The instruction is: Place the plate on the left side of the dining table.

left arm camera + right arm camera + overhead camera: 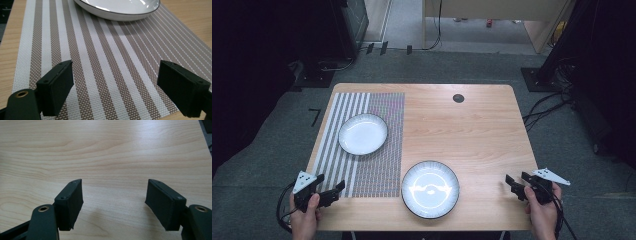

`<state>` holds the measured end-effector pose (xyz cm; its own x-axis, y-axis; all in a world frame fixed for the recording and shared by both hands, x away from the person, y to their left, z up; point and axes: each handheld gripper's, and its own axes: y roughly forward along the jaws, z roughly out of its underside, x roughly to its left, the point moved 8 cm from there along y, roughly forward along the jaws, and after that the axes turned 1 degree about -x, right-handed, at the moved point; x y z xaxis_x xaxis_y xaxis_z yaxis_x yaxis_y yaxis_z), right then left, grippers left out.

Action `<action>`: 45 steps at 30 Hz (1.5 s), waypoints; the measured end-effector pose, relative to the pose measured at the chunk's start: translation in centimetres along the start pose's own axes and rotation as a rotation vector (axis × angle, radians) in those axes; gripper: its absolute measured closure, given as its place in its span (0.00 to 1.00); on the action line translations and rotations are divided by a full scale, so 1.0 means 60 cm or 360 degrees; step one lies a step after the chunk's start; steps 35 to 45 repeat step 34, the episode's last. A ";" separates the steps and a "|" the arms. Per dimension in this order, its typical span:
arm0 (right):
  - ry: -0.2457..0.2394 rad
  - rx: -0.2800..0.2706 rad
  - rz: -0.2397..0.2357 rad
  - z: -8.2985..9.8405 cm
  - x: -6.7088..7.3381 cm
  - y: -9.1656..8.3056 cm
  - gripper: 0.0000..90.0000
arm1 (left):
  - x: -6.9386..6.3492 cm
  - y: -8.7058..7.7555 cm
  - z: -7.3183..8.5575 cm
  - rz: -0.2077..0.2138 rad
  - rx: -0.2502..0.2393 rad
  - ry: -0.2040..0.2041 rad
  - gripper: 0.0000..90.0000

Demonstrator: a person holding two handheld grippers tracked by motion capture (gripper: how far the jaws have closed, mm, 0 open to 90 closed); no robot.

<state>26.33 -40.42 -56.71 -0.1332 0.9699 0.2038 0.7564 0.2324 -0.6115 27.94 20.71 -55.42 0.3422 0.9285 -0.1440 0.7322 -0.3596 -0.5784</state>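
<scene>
Two white plates with dark rims are on the wooden table (472, 130). One plate (363, 134) rests on a striped woven placemat (377, 165) at the left; its near rim (117, 10) shows at the top of the left gripper view, beyond the mat (107, 62). The other plate (430, 189) lies on bare wood near the front edge, just right of the mat. My left gripper (333, 192) hovers open over the mat's near left corner, jaws wide apart with nothing between them (115, 87). My right gripper (514, 184) stands open over bare wood (115, 202) at the front right.
A small dark round grommet (458, 98) sits in the table's far side. Grey carpet surrounds the table, with cables (547, 107) on the floor to the right and dark equipment stands at the back.
</scene>
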 end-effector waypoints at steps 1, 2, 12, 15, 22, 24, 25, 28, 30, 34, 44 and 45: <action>-0.0008 0.0006 0.0011 0.001 0.000 0.001 0.33 | 0.000 0.002 0.002 -0.0010 0.0005 0.0013 0.15; -0.0019 0.0017 0.0020 0.004 0.001 0.002 0.33 | 0.000 0.004 0.003 -0.0020 0.0014 0.0021 0.15; -0.0188 0.0043 0.0165 0.013 0.009 0.012 0.32 | -0.005 0.014 0.014 -0.0039 0.0084 0.0062 0.15; -0.0215 0.0054 0.0173 0.015 0.013 0.013 0.31 | -0.006 0.016 0.017 -0.0038 0.0104 0.0067 0.15; -0.0218 0.0059 0.0167 0.015 0.014 0.014 0.30 | -0.004 0.017 0.018 -0.0030 0.0107 0.0043 0.15; -0.0218 0.0059 0.0167 0.015 0.014 0.014 0.30 | -0.005 0.017 0.019 -0.0038 0.0113 0.0058 0.15; -0.0218 0.0059 0.0167 0.015 0.014 0.014 0.30 | -0.005 0.018 0.019 -0.0043 0.0115 0.0065 0.15; -0.0218 0.0060 0.0166 0.015 0.015 0.014 0.29 | -0.006 0.018 0.019 -0.0060 0.0125 0.0085 0.15; -0.0220 0.0062 0.0163 0.015 0.015 0.014 0.29 | -0.007 0.019 0.020 -0.0074 0.0132 0.0106 0.15; -0.0221 0.0063 0.0163 0.015 0.015 0.014 0.28 | -0.010 0.021 0.022 -0.0113 0.0156 0.0163 0.15; -0.0221 0.0063 0.0163 0.015 0.015 0.014 0.28 | -0.010 0.021 0.022 -0.0113 0.0156 0.0163 0.15; -0.0221 0.0063 0.0163 0.015 0.015 0.014 0.28 | -0.010 0.021 0.022 -0.0113 0.0156 0.0163 0.15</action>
